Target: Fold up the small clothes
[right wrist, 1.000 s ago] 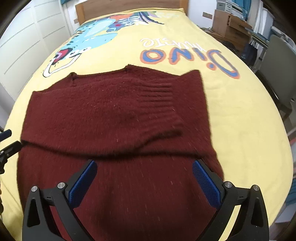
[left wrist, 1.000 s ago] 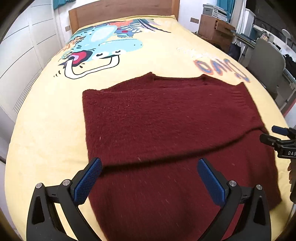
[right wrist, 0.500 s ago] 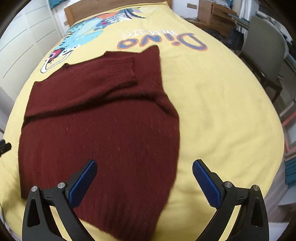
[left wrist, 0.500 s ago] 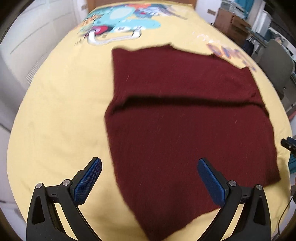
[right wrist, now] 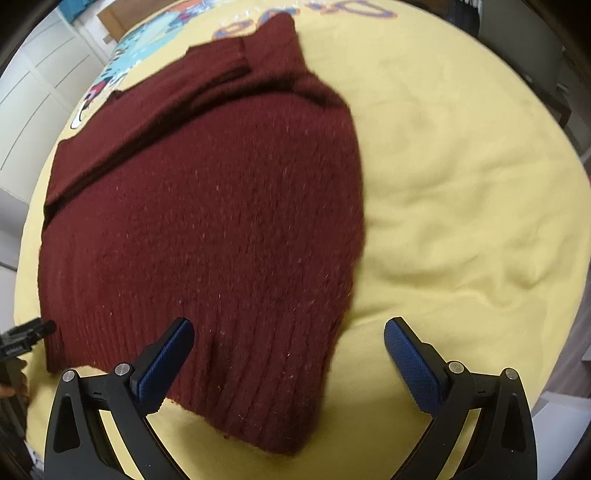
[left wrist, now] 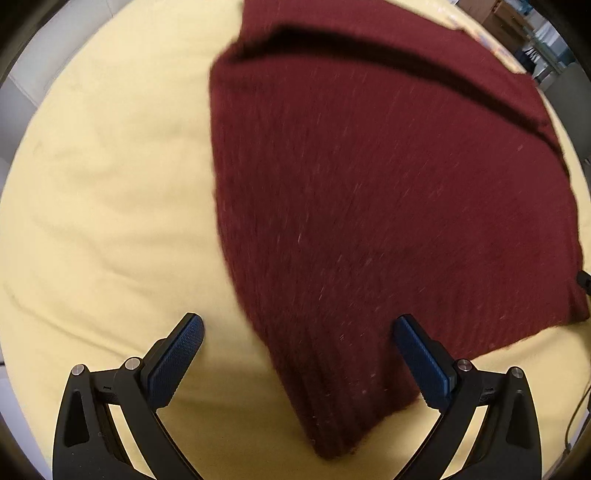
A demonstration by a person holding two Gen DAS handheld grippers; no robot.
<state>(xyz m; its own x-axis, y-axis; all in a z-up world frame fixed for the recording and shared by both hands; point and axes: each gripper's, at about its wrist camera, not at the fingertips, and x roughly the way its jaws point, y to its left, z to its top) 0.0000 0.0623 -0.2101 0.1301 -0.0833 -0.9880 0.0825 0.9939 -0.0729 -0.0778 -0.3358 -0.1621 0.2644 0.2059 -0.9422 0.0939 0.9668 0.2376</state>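
A dark red knit sweater (left wrist: 388,192) lies flat on the yellow bed cover (left wrist: 103,192), its sleeves folded across the upper part. It also shows in the right wrist view (right wrist: 207,221). My left gripper (left wrist: 295,354) is open and empty, its fingers either side of the sweater's near left hem corner. My right gripper (right wrist: 288,354) is open and empty, straddling the near right hem corner. The tip of the left gripper (right wrist: 26,334) shows at the left edge of the right wrist view.
The bed cover (right wrist: 461,206) has a cartoon print and "Dino" lettering (right wrist: 332,14) at the far end. White wardrobe doors (right wrist: 33,92) stand left of the bed. A chair (right wrist: 524,48) stands at the right side.
Both grippers have drawn back toward the foot of the bed and dropped low over the sweater's hem corners. Both stay open. The sweater has not moved.
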